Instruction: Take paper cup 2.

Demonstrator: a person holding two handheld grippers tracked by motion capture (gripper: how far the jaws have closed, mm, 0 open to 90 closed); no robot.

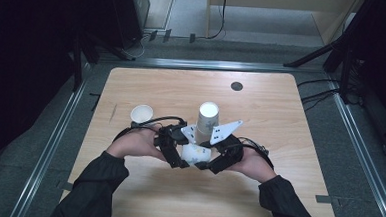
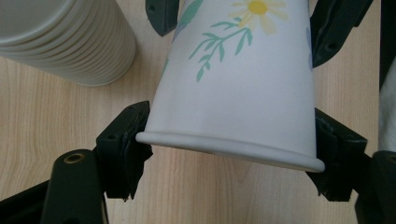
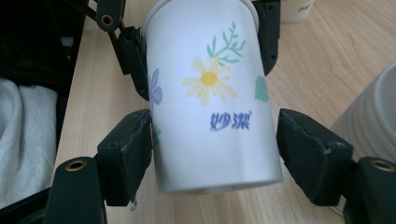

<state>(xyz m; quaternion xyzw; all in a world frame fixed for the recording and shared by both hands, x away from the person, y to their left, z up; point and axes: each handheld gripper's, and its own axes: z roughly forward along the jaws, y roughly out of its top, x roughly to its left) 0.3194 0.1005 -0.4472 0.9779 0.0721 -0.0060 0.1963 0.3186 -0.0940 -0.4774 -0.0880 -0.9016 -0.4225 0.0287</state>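
Both grippers meet over the near middle of the tabletop (image 1: pixel 290 123) on 1 flowered paper cup (image 1: pixel 194 154) lying sideways. The left gripper (image 2: pixel 231 140) pinches its rim end. The right gripper (image 3: pixel 215 144) straddles the base end, jaws spread with a gap at one side.

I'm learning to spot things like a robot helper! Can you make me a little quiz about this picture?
1. True or false: the flowered cup sits between the jaws of both grippers.
2. Which one's jaws press on the cup's rolled rim? A: left gripper. B: right gripper.
3. What colour is the middle of the flower above the blue writing?

Key: 1 true; 2 A; 3 yellow.
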